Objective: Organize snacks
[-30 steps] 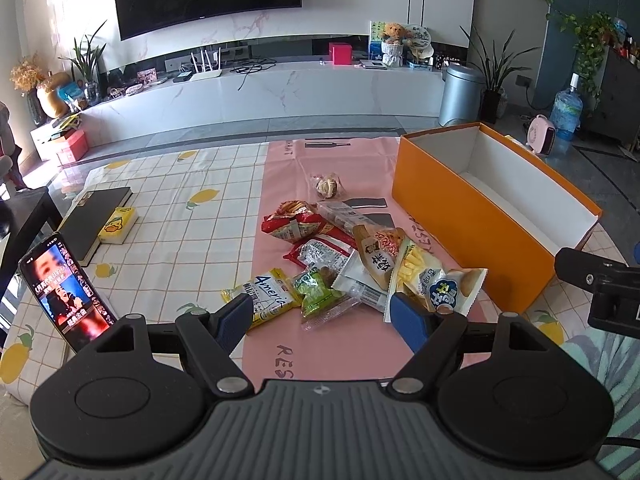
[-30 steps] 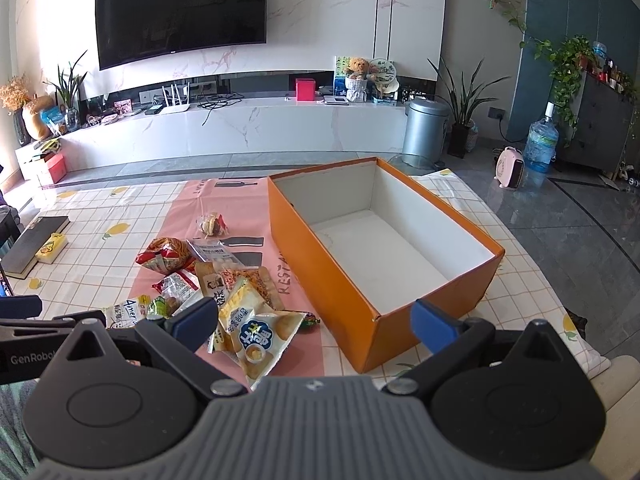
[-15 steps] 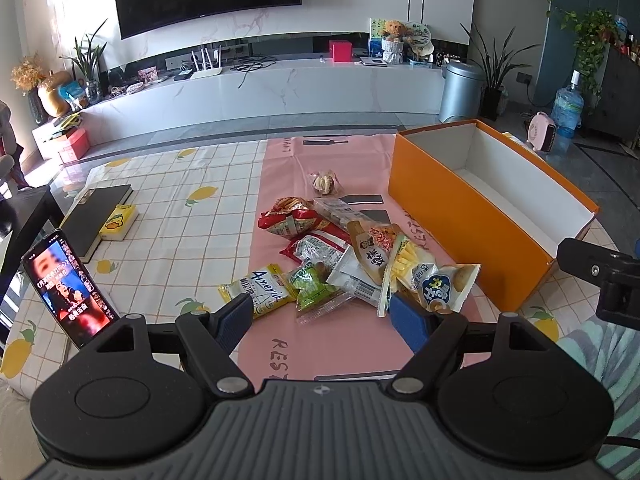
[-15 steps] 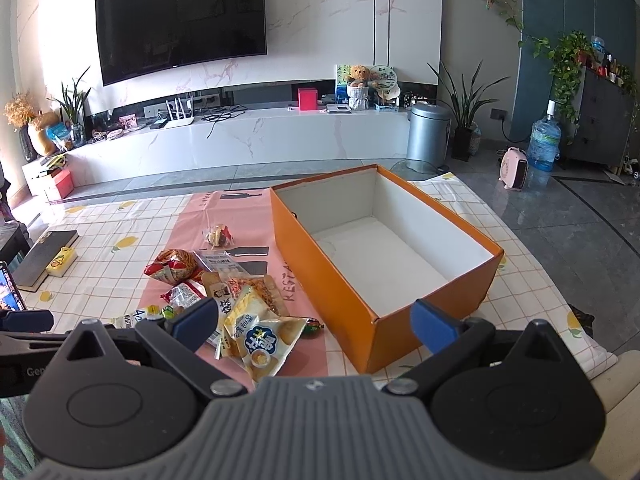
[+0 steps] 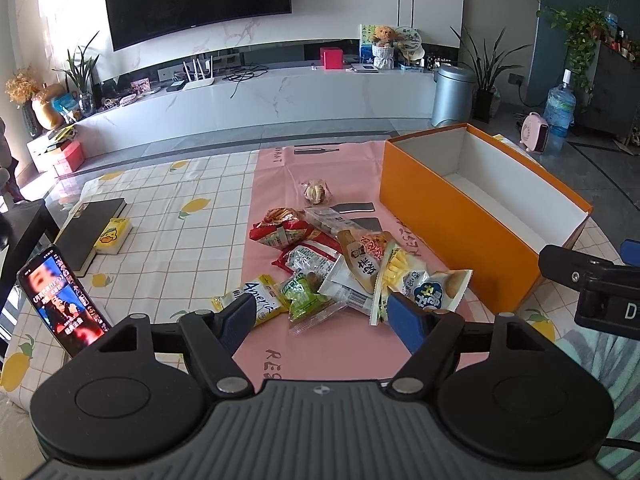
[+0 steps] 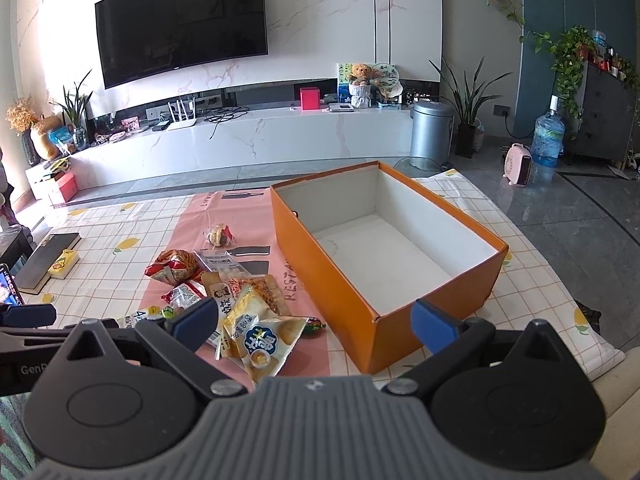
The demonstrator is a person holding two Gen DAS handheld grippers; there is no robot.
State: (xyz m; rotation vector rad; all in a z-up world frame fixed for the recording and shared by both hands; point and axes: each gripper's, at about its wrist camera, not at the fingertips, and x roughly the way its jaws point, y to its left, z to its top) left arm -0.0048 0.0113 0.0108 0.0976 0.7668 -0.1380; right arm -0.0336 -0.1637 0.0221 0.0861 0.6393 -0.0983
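Observation:
A heap of snack packets (image 5: 340,264) lies on a pink mat on the table; it also shows in the right wrist view (image 6: 224,300). One small wrapped snack (image 5: 316,192) lies apart behind the heap. An orange box (image 5: 472,216) with a white empty inside stands open to the right of the heap, and in the right wrist view (image 6: 340,272) it is straight ahead. My left gripper (image 5: 322,314) is open and empty, held above the near edge of the heap. My right gripper (image 6: 314,322) is open and empty before the box's near corner.
A phone (image 5: 60,300) with a lit screen stands at the left table edge. A dark book (image 5: 90,228) and a yellow box (image 5: 114,236) lie at the left. The right gripper's body (image 5: 592,284) shows at the right of the left wrist view.
Both grippers have drawn back and risen a little, so the snacks and the box sit lower and further off in view. Nothing on the table has moved.

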